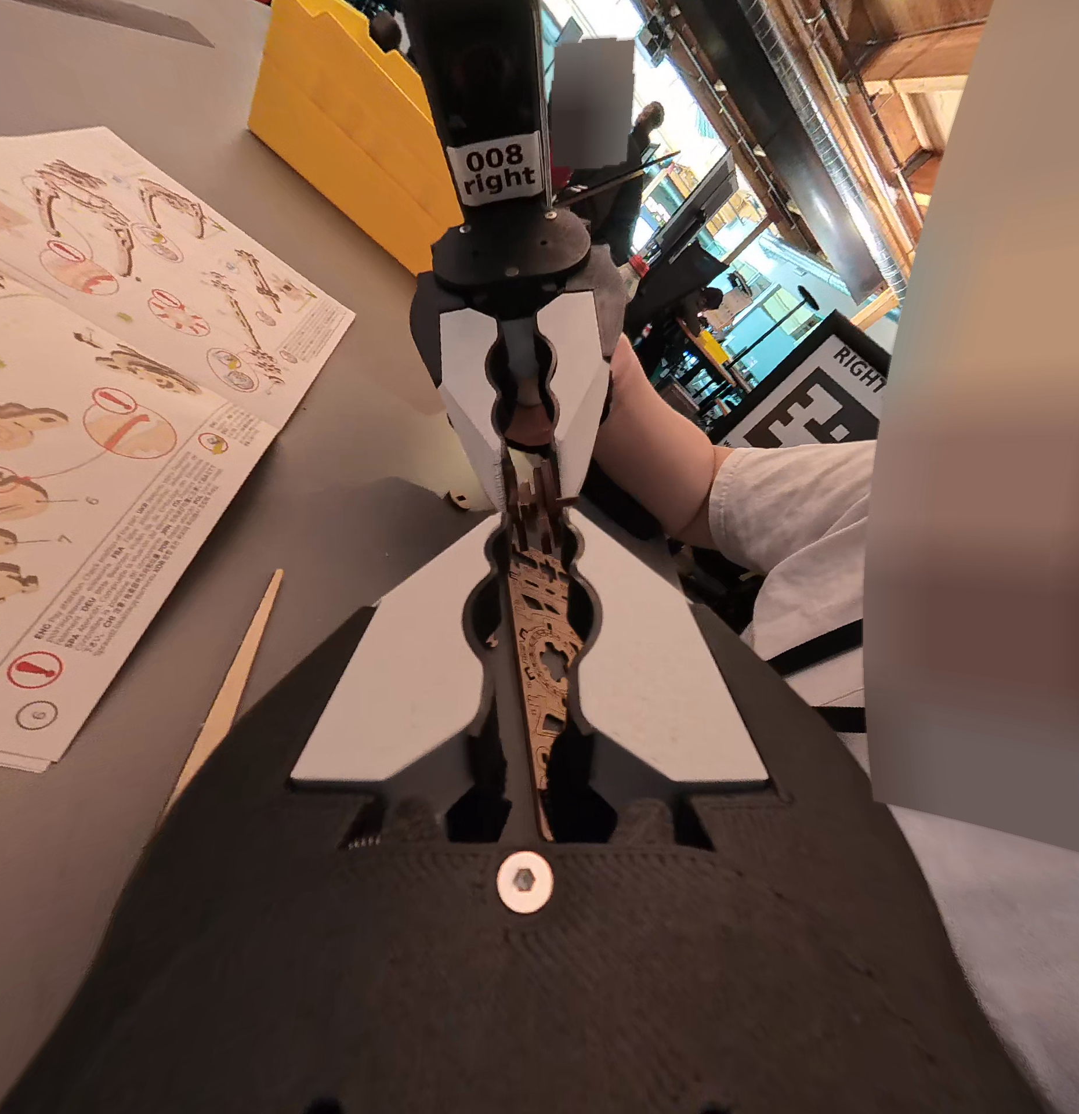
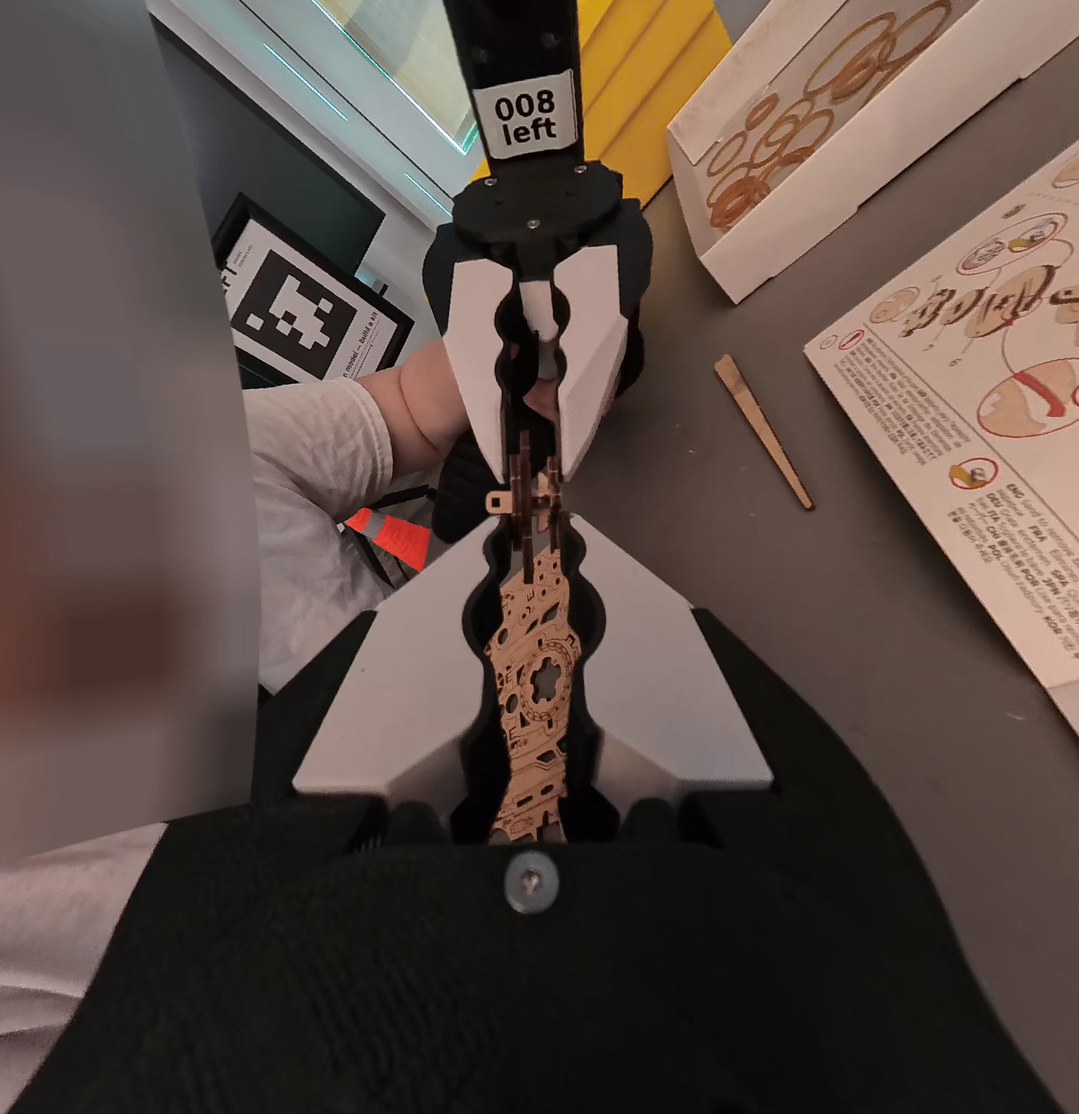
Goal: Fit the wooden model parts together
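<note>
Two black-and-white two-finger grippers meet tip to tip above the grey table [image 1: 356, 422]. Going left to right: the printed instruction sheet [image 1: 133, 374] lies flat, a thin tapered wooden stick [image 1: 236, 681] beside it; then the left gripper [image 1: 534, 530] pinches a flat, laser-cut pale wooden model panel [image 1: 543, 651] edge-on between its pads. Opposite, the right gripper [image 2: 534, 530] clamps another perforated wooden panel [image 2: 534, 681]; small dark wooden cross-pieces [image 2: 528, 494] join both.
</note>
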`<state>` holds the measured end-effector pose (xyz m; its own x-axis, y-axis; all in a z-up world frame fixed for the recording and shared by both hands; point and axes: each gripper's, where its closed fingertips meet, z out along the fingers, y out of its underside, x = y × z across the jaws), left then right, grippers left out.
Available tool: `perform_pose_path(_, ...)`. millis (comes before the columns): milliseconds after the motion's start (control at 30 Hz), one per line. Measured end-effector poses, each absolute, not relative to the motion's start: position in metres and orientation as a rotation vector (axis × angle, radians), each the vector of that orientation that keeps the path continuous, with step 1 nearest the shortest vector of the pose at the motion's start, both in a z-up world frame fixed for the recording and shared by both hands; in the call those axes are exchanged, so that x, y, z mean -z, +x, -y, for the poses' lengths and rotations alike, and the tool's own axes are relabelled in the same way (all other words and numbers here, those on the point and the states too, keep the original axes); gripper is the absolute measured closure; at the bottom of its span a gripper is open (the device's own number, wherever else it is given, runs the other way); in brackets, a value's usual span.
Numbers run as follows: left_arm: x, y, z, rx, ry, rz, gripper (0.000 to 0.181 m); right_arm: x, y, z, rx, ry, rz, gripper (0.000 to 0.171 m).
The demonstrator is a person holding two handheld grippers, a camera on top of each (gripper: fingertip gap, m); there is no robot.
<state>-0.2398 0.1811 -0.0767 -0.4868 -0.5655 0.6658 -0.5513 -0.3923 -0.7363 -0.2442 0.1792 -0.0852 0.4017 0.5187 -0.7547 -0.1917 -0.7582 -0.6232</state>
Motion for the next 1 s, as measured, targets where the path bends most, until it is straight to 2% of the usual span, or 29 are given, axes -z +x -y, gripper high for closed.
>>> perform_pose_path(200, 0.074, -0.24, -0.181, 2.044, -1.53, -1.738, 0.167, 0.083, -0.244, -0.18, -1.342, -2.007, 0.322, 0.157)
perform_pose_path(300, 0.064, -0.24, -0.185, 2.147, -1.53, -1.66, 0.153, 0.082, -0.241, -0.181, -1.359, -1.994, 0.29, 0.157)
perform_pose_path(567, 0.071, -0.238, -0.189, 2.107, -1.564, -1.662, 0.15, 0.085, -0.241, -0.182, -1.376, -2.002, 0.274, 0.157)
perform_pose_path(767, 0.086, -0.239, -0.181, 1.992, -1.575, -1.782, 0.168, 0.096, -0.245, -0.18, -1.356, -2.054, 0.299, 0.156)
perform_pose_path(1000, 0.092, -0.239, -0.182, 1.938, -1.585, -1.818, 0.168, 0.101, -0.245, -0.181, -1.332, -2.078, 0.303, 0.157)
